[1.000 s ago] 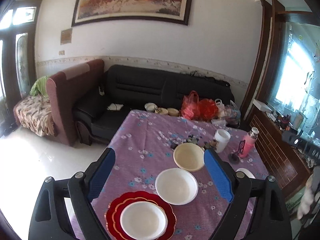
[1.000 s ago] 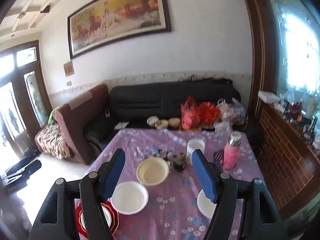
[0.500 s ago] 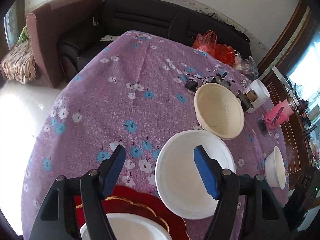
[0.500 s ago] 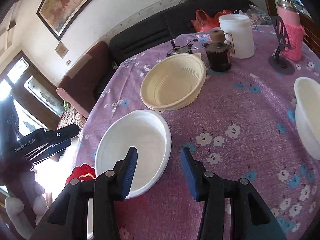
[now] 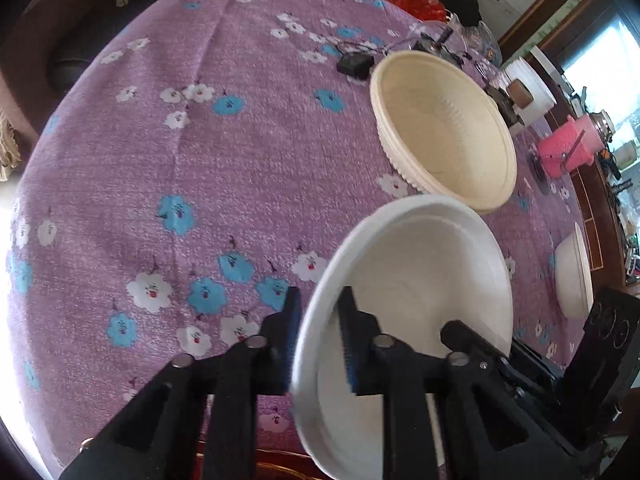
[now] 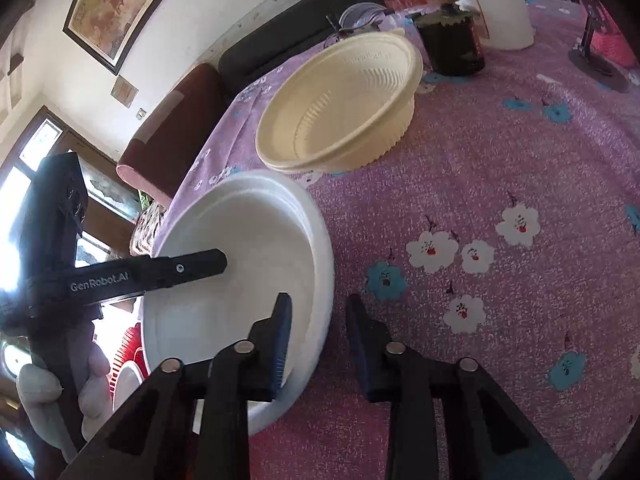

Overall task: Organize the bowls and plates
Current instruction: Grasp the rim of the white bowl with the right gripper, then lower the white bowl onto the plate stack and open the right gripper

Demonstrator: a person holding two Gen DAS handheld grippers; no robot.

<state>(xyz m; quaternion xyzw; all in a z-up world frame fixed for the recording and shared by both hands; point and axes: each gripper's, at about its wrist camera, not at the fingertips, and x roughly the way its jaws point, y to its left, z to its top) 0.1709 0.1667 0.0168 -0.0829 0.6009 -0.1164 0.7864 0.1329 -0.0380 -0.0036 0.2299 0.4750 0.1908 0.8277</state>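
A white bowl (image 5: 424, 280) stands on the purple flowered tablecloth (image 5: 200, 140). My left gripper (image 5: 318, 340) straddles its left rim, one finger outside and one inside, nearly shut on it. In the right wrist view my right gripper (image 6: 316, 344) straddles the same white bowl's (image 6: 240, 248) right rim with a small gap left. A cream ribbed bowl (image 5: 444, 132) sits just behind it, also in the right wrist view (image 6: 340, 100). A red plate with a white dish (image 6: 128, 364) lies at the near left.
Another white bowl (image 5: 574, 276) sits at the table's right side. A pink flask (image 5: 568, 148), a white cup (image 6: 504, 4), a dark jar (image 6: 452, 44) and a black charger (image 5: 354, 66) stand behind the bowls. A dark sofa (image 6: 280, 44) is beyond the table.
Both grippers have dropped to the white bowl and narrowed around opposite sides of its rim. The left gripper's finger now reaches inside the bowl.
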